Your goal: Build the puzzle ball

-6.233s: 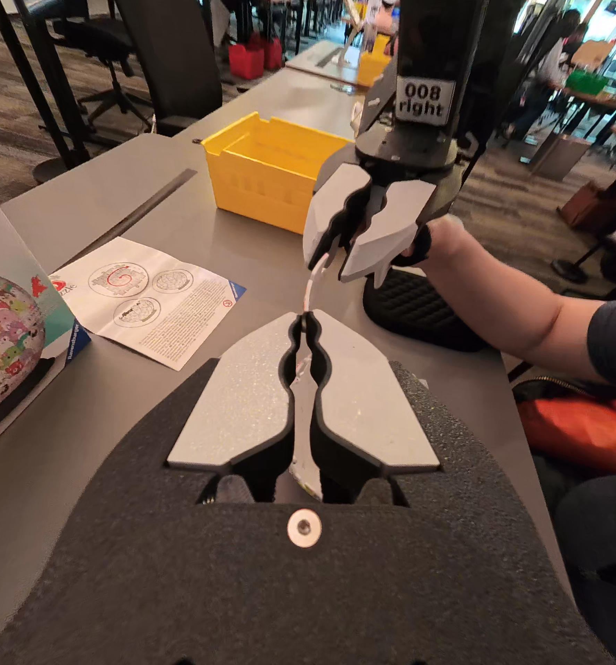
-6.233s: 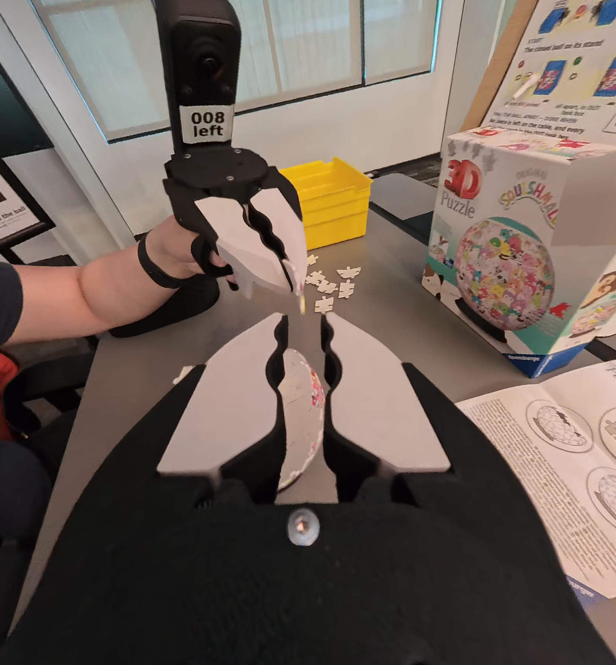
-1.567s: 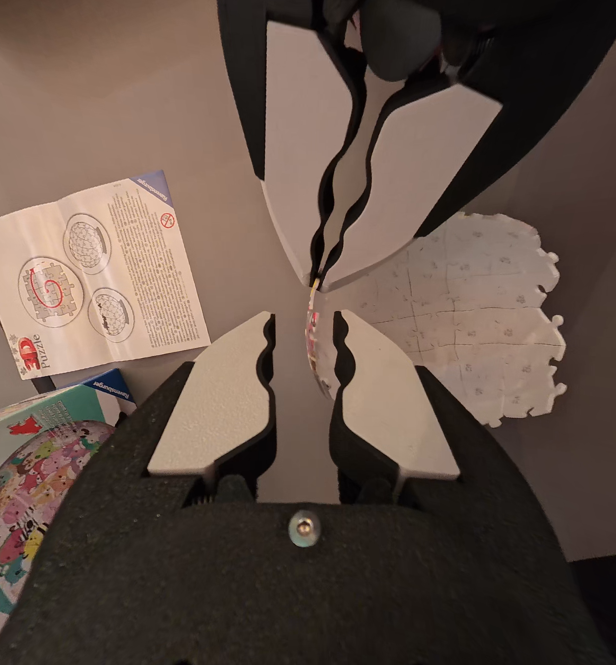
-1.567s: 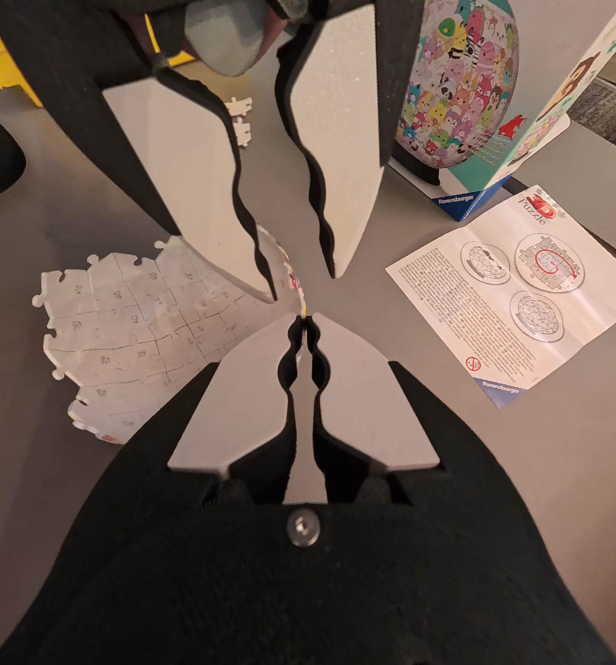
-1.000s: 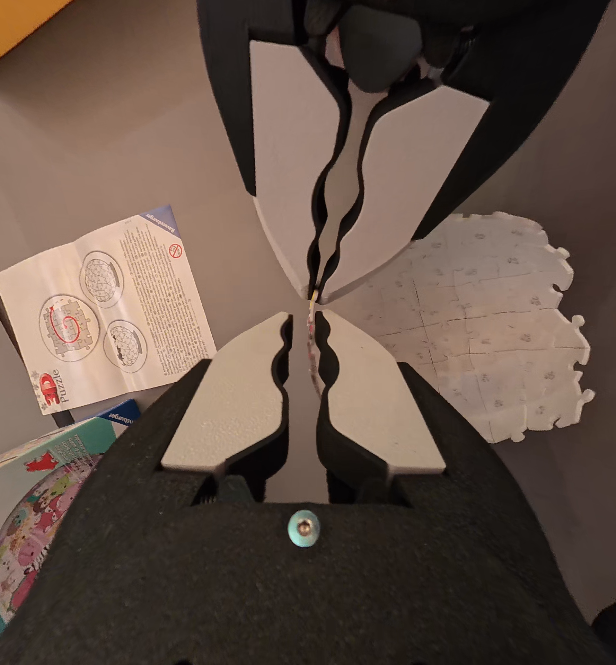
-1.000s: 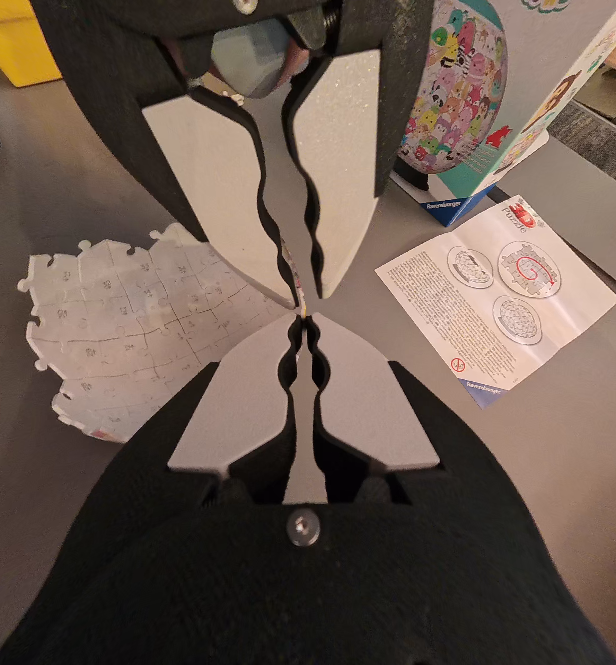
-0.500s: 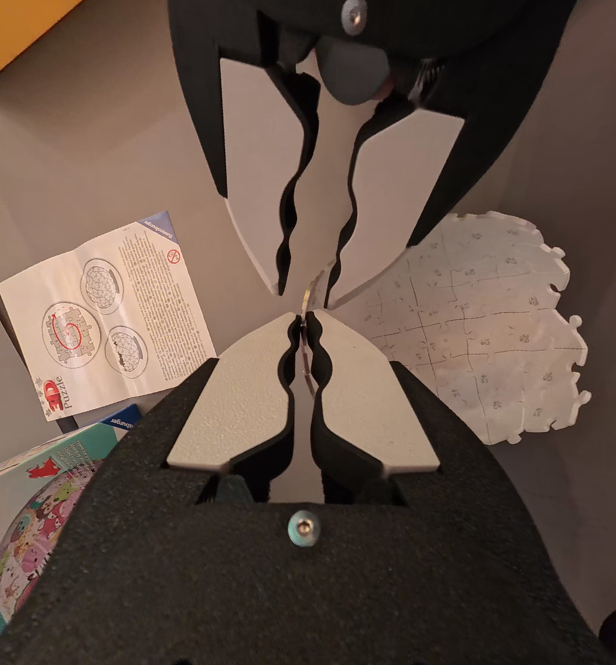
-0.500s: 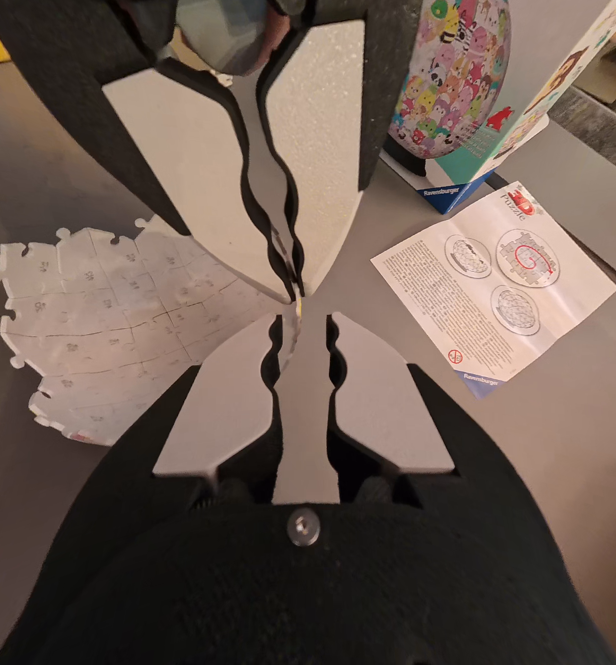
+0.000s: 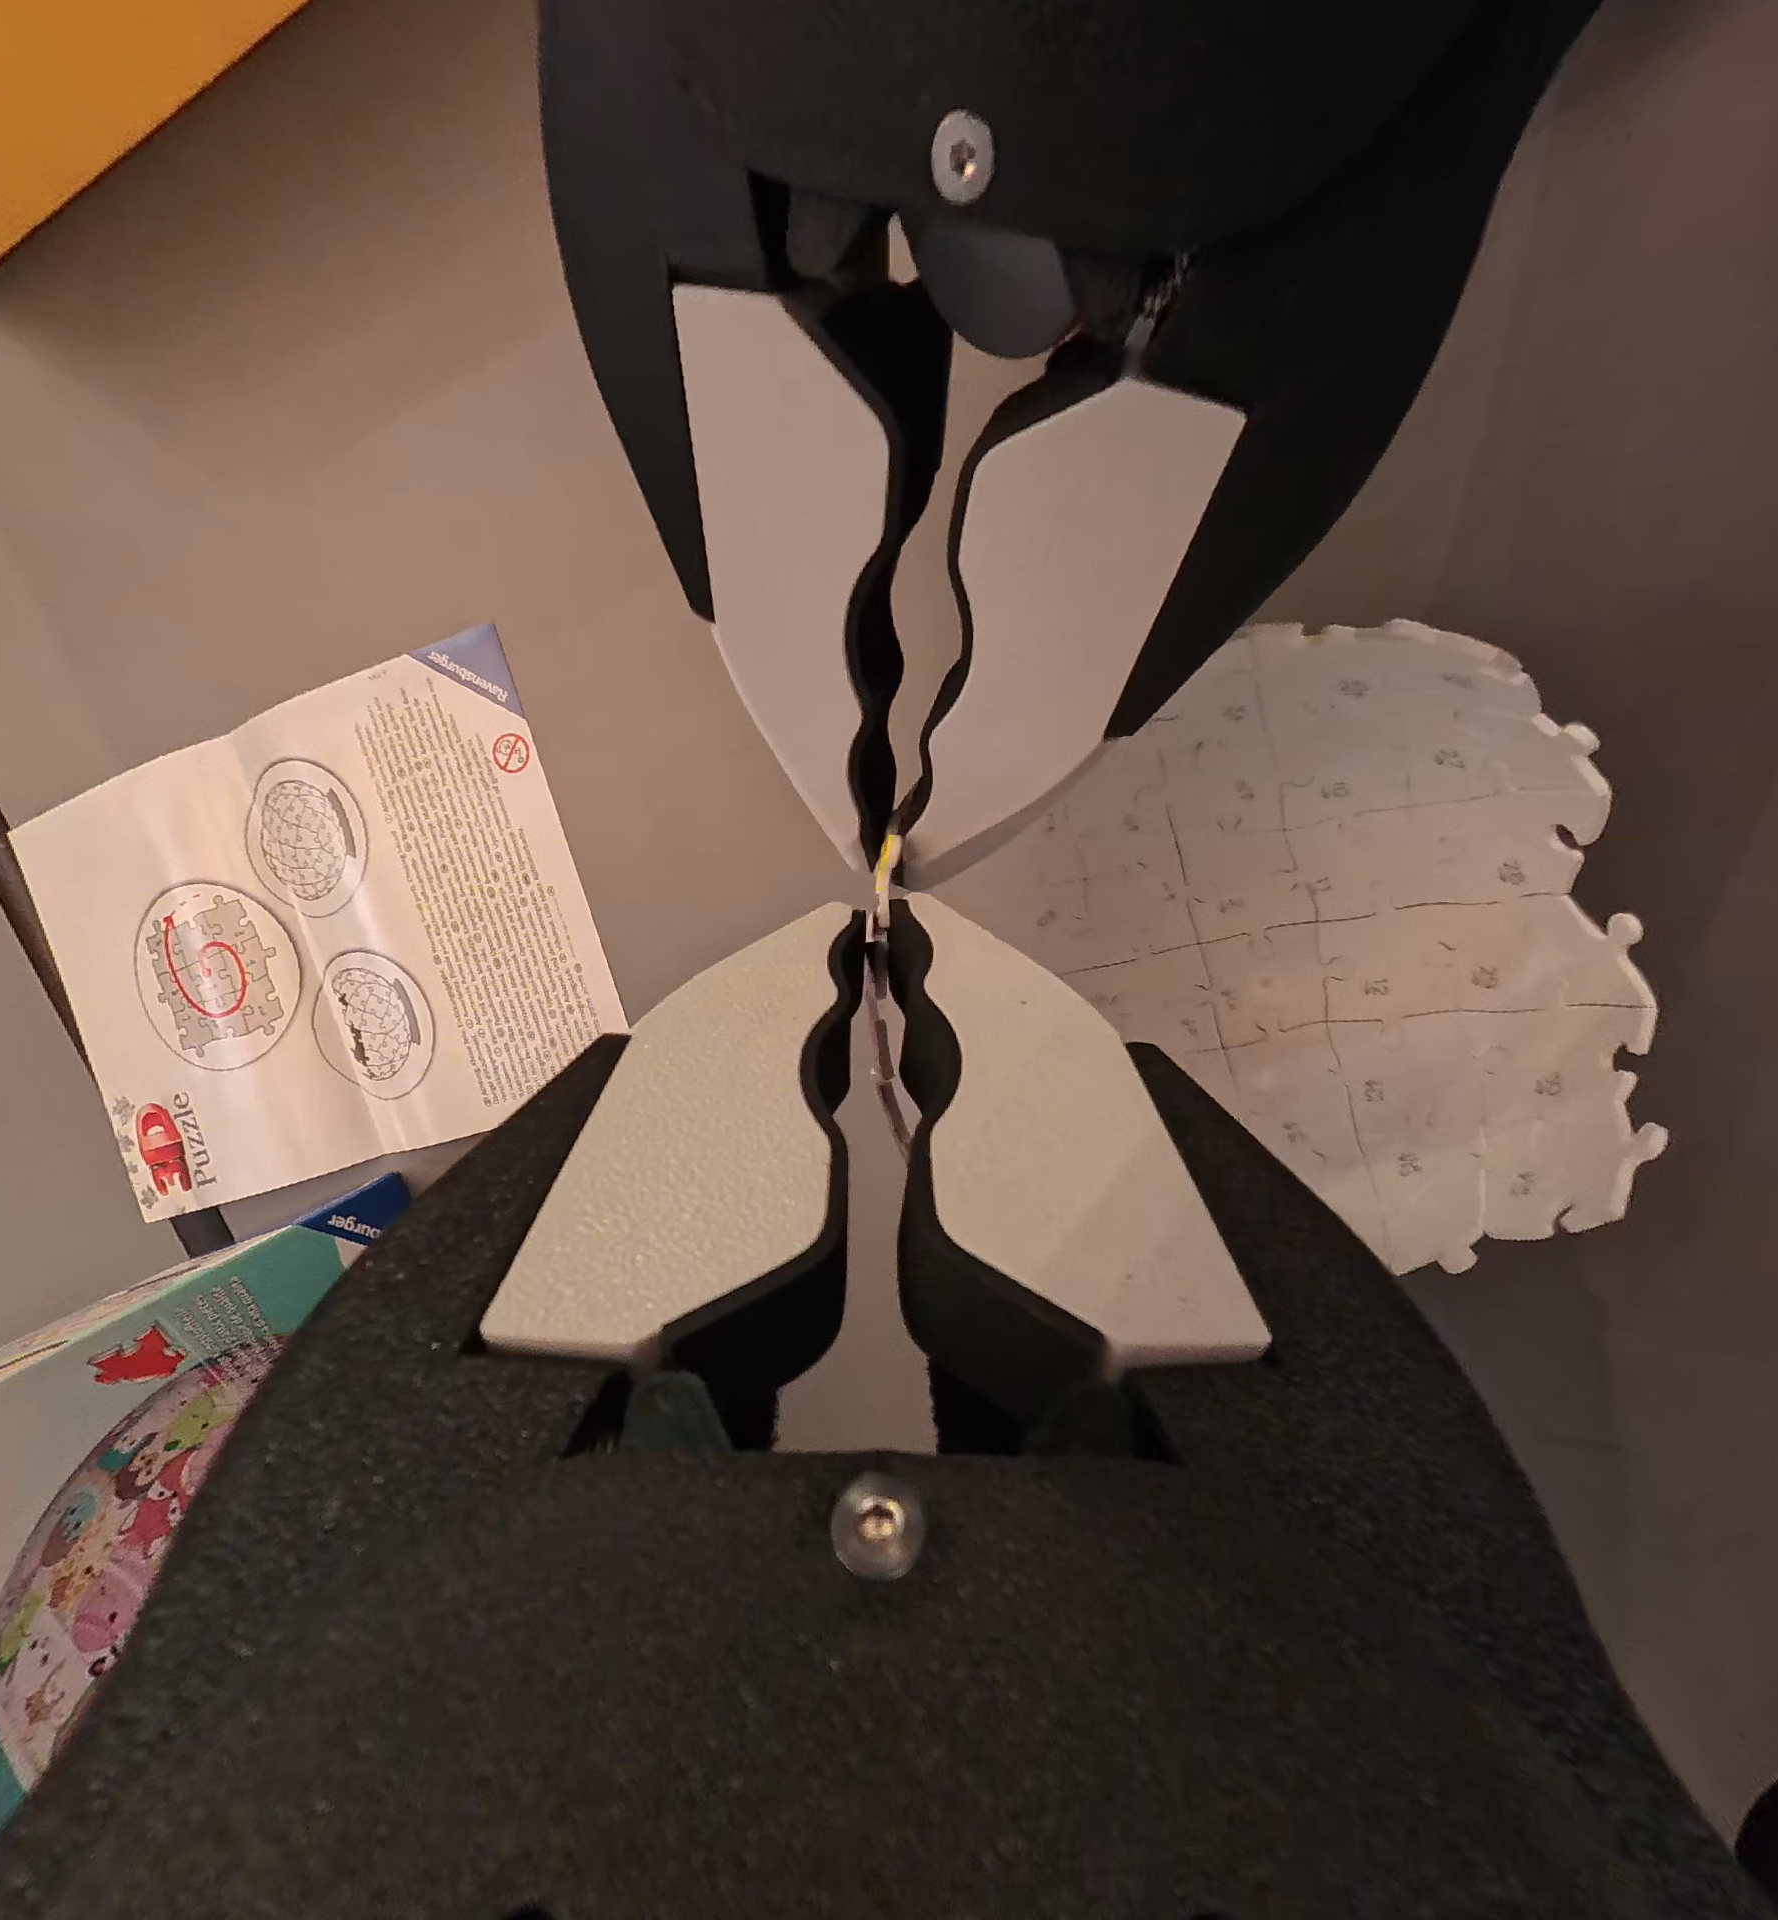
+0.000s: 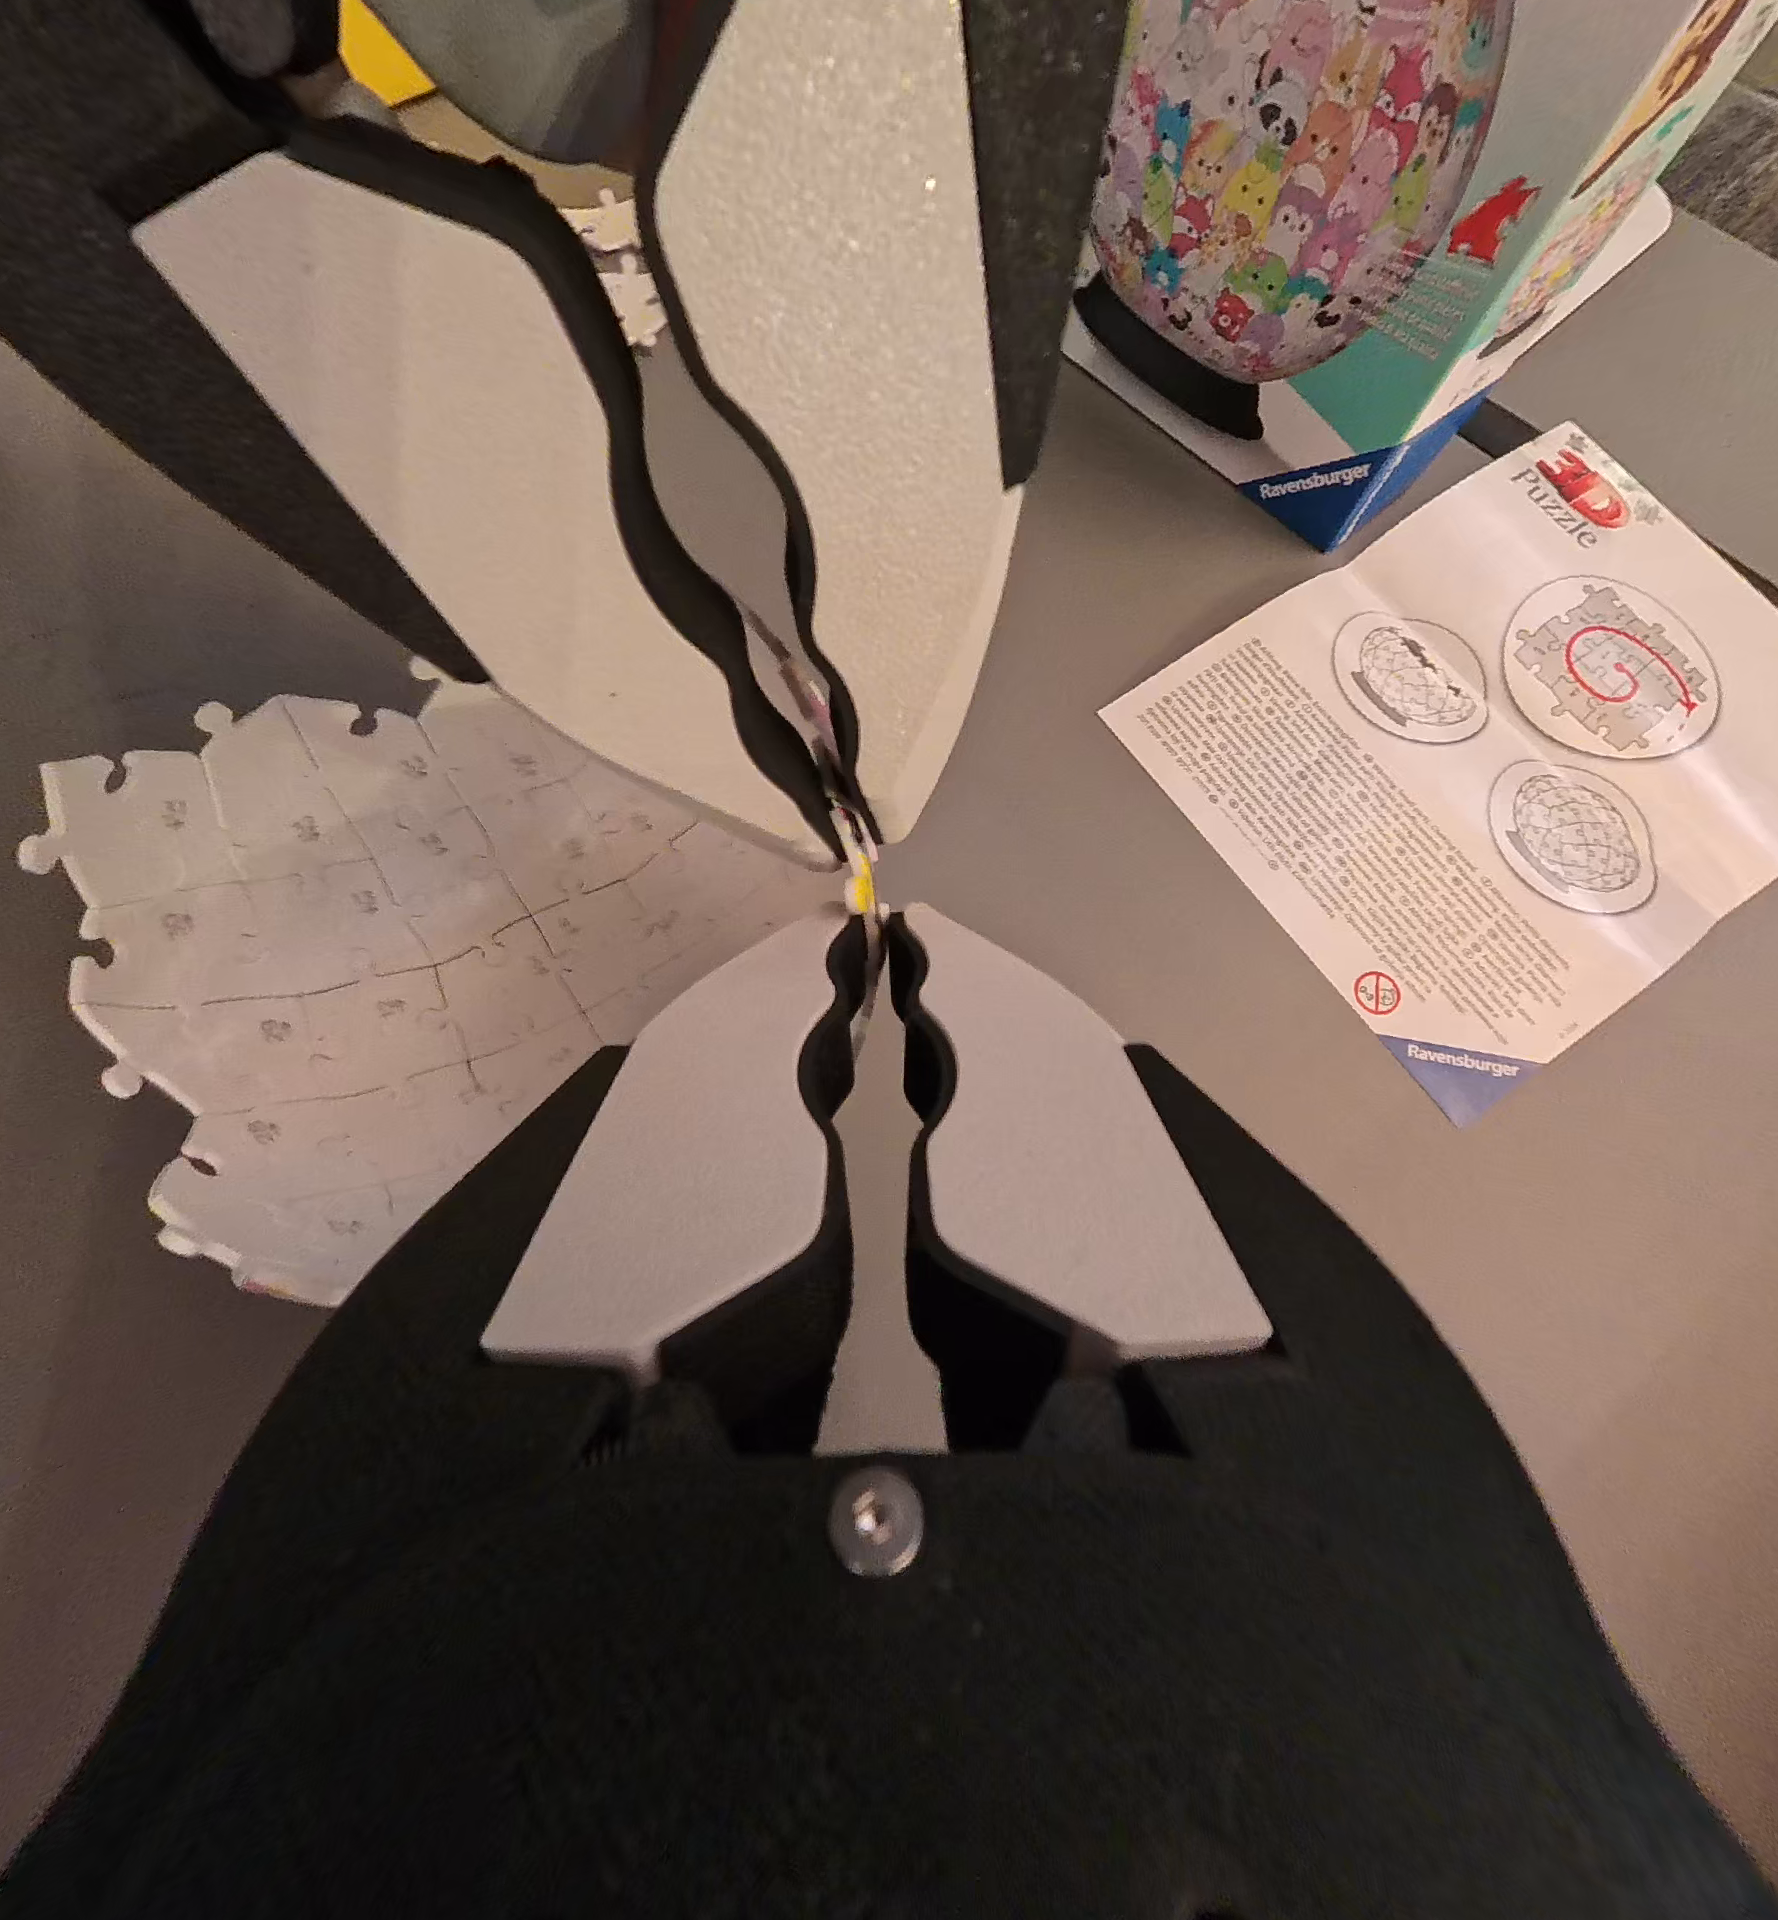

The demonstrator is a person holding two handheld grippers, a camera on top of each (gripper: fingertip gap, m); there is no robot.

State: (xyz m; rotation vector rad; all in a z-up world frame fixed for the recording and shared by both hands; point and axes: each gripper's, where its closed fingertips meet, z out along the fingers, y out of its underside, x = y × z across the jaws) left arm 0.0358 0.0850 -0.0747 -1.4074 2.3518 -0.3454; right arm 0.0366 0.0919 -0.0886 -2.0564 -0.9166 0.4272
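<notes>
Printed leaflet, branded puzzle box (wording left unquoted)

Both grippers point down at the table, tip to tip: left gripper and right gripper each pinch the rim of the assembled puzzle shell from opposite sides. Shell spreads out below them, to the right in left wrist view, to the left in right wrist view. Instruction sheet lies flat on the other side of the grippers. Puzzle box stands just beyond the sheet. Loose pieces sit behind the left gripper. Bin corner at far table edge.
</notes>
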